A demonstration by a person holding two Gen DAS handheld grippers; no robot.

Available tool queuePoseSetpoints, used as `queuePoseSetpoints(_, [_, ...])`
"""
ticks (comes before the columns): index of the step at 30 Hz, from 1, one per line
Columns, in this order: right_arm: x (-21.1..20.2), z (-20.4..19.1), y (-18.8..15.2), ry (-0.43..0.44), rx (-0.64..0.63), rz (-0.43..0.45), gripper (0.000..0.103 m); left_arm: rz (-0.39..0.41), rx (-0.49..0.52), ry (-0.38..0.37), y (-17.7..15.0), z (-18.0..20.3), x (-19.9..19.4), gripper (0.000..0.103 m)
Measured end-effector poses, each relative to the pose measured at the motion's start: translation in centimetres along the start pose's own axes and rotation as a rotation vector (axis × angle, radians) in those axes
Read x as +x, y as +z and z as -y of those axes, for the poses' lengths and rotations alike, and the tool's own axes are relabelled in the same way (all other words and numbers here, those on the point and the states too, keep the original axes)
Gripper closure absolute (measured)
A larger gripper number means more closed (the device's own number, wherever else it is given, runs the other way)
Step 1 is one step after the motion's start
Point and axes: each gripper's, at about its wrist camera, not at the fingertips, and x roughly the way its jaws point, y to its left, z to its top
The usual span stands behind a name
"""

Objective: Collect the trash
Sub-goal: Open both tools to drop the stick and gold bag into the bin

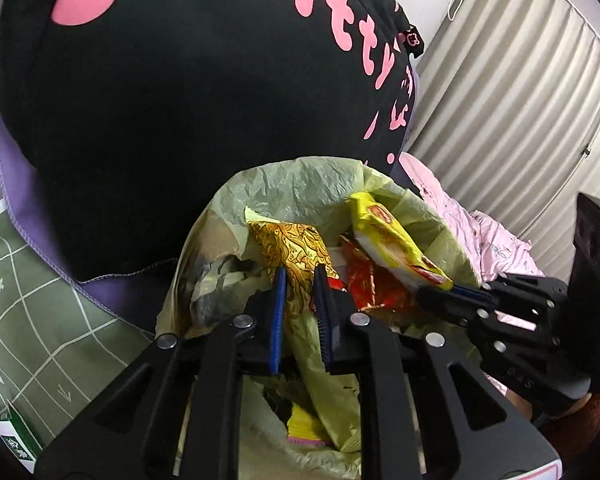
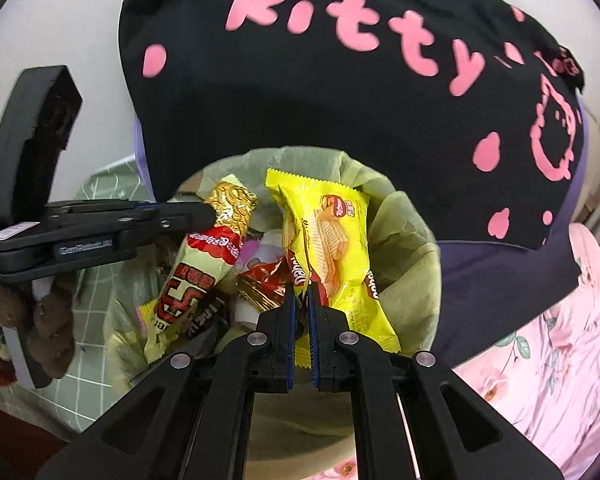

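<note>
- A trash bin [image 2: 412, 240] with a pale green bag [image 1: 300, 184] inside it sits right in front of both grippers. It is just below a black cloth [image 2: 340, 120] with pink letters.
- The bin is full of wrappers, and some stick up over the rim.
- The left gripper [image 1: 300, 276] points down into the bin. Its jaws are only a little apart, with a noodle wrapper [image 2: 204, 264] between them. The wrapper has a gold noodle picture on top and red and black print lower down.
- In the right wrist view, the left gripper [image 2: 204, 216] comes in from the left, and its tip is on the top part of that noodle wrapper.
- The right gripper [image 2: 302, 292] also points down into the bin. Its jaws are almost closed and pinch a yellow wafer pack [image 2: 332, 248] near its lower edge. The pack stands up tall above the other trash.
- In the left wrist view, the right gripper [image 1: 452, 294] comes in from the right, holding the yellow wafer pack [image 1: 392, 240] by one end.
- A red wrapper [image 2: 268, 276] lies in the bin between the noodle wrapper and the wafer pack.
- A hand [image 2: 48, 320] in a brown glove holds the left gripper's handle at the far left.
- A pink flowered cloth [image 2: 540, 360] lies to the right of the bin, and a green mat [image 1: 24, 300] with white lines lies to the left.
</note>
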Motion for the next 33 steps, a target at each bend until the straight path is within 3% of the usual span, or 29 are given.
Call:
queuePoseSetpoints(5, [1.3,-0.3,0.1,0.046,-0.004,-0.028,0.096,0.008,0.069,0.013,-0.5,1.2,-0.8,0.09])
queuePoseSetpoints(10, [0.7,-0.7,-0.4,0.099,0.011,-0.028,0.096,0.012,0.064,0.021,-0.5,0.9,-1.2,0.09])
queuePoseSetpoints(16, [0.1,0.6,-1.0,0.02,0.05,-0.022,0.096,0.013,0.08,0.011,0.4,2.1,-0.3,0.09])
queuePoseSetpoints(26, [-1.6,0.4,-1.5,0.018,0.043,0.041,0.096,0.003,0.065,-0.024,0.4,2.3,-1.7,0.088])
queuePoseSetpoints(28, [-1.8,0.3,-1.5,0.006,0.04,0.05,0.095,0.009,0.053,-0.029,0.4,2.1,-2.5,0.082])
queuePoseSetpoints(30, [-1.9,0.0,-1.5,-0.001,0.038,0.049,0.089,0.016,0.044,-0.03,0.4,1.9,-3.3,0.078])
queuePoseSetpoints(32, [-2.0,-0.1,-1.6,-0.004,0.034,0.051,0.071,0.03,0.037,-0.024,0.4,1.7,-4.2,0.076])
queuePoseSetpoints(33, [-2.1,-0.2,-1.7,-0.001,0.034,0.055,0.071,0.043,0.03,-0.015,0.3,1.5,-5.0,0.075])
